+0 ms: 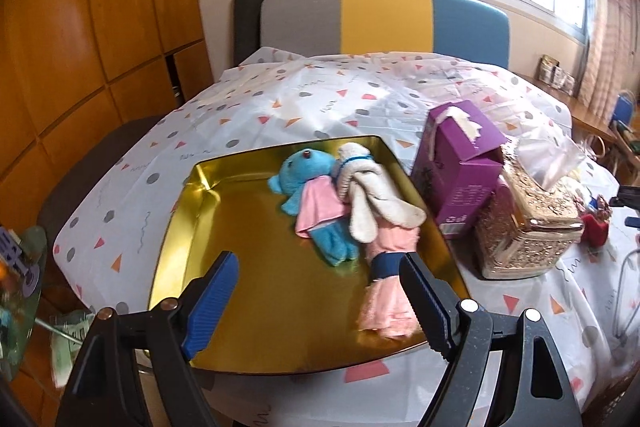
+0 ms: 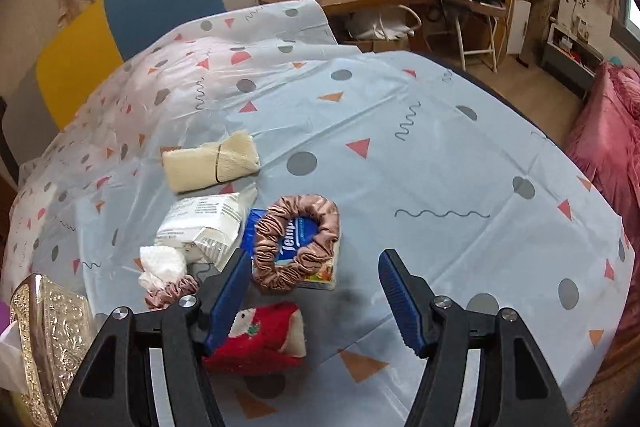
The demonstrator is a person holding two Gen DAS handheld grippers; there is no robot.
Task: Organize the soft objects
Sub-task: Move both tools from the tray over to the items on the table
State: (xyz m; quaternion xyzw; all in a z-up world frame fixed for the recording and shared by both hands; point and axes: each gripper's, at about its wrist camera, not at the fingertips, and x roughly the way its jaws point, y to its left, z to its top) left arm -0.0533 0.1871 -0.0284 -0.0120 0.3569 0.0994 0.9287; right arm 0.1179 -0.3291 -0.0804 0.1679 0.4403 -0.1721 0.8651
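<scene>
In the left wrist view a gold tray (image 1: 192,239) holds a blue plush bear (image 1: 308,195), a white plush rabbit (image 1: 372,195) and a rolled pink towel (image 1: 386,303) along its right side. My left gripper (image 1: 320,279) is open and empty above the tray's near part. In the right wrist view a red plush toy (image 2: 264,339) lies just ahead of my open, empty right gripper (image 2: 316,275), partly behind its left finger. A bronze scrunchie (image 2: 296,243) rests on a blue tissue pack (image 2: 292,227). A small pink scrunchie (image 2: 170,293), a white cloth (image 2: 162,263) and a beige rolled towel (image 2: 210,165) lie further left.
A purple box (image 1: 456,171) and an ornate gold tissue box (image 1: 528,223) stand right of the tray; the gold tissue box also shows in the right wrist view (image 2: 48,343). A white packet (image 2: 204,227) lies by the tissue pack. A patterned cloth (image 2: 420,155) covers the table.
</scene>
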